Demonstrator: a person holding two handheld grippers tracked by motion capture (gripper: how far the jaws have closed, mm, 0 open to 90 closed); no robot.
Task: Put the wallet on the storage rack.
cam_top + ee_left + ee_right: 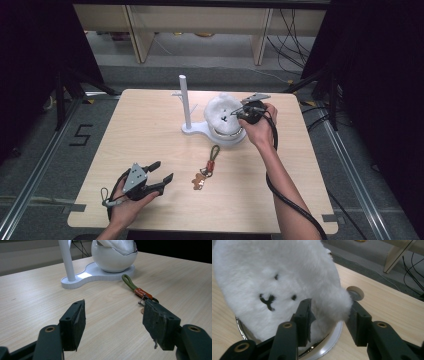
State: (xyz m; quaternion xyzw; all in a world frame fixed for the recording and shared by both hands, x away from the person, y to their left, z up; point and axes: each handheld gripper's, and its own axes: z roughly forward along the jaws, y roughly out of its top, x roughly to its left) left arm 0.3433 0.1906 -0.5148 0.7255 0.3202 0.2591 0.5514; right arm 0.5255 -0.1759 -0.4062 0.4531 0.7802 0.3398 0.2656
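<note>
Right now, from the high view, the right gripper [239,113] sits at the white plush [223,114], which rests in the bowl [226,135] of a white stand [186,102] at the far middle of the table [150,130]. Down at the near left corner, the left gripper [165,172] lies idle, jaws spread, holding nothing. A keyring [207,170] lies between the two. My worry: the plush bulges over the bowl's rim, so a careless pull-away could drag it out or nudge the light stand.

Over to the left gripper view: both pads stand wide apart over bare wood, the keyring [138,290] just past the right-hand jaw, the bowl [113,260] and its post [67,260] farther off. If this hand slides forward it could sweep the keyring along.

Now the right gripper view: the jaws are parted, and a tuft of the plush [277,285] lies between them, brushing the right-hand pad; nothing is pinched. Fur could well snag on a pad and lift the toy as the hand retreats. The plush also leans over the chrome rim [323,347], so it may tip toward the table.
</note>
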